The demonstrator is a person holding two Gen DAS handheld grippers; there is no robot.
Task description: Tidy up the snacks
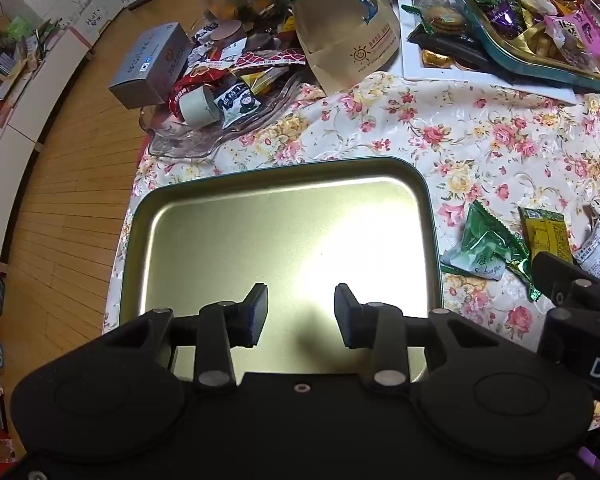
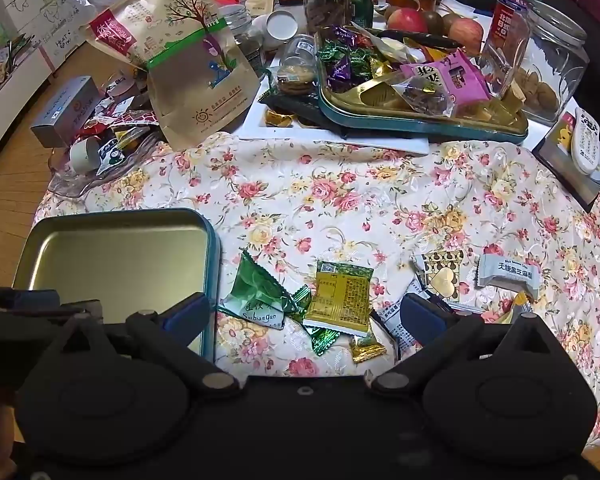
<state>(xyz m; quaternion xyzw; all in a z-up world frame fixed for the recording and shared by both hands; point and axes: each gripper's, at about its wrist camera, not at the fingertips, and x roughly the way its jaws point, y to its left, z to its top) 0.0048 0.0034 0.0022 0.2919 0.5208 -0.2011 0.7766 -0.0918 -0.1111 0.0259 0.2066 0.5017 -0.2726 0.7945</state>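
Note:
An empty teal tin tray (image 1: 140, 216) with a gold inside lies on the floral tablecloth; it also shows in the right wrist view (image 2: 214, 248). My left gripper (image 1: 301, 314) is open and empty, hovering over the tray's near part. My right gripper (image 2: 304, 312) is open wide and empty, low over loose snacks: a green packet (image 2: 260, 292), a yellow packet (image 2: 342, 298), a small gold candy (image 2: 366, 350), a grey sesame bar (image 2: 508, 276) and a white-gold packet (image 2: 442, 276). The green packet (image 1: 486, 248) and yellow packet (image 1: 546, 232) lie right of the tray.
A second teal tray (image 2: 420, 122) heaped with candies sits on a white board at the back. A brown paper bag (image 2: 196, 68), a glass dish (image 2: 72, 176) of sweets, a grey box (image 2: 66, 110), jars, apples and a remote (image 2: 588, 144) crowd the far table. The table edge and wooden floor are at left.

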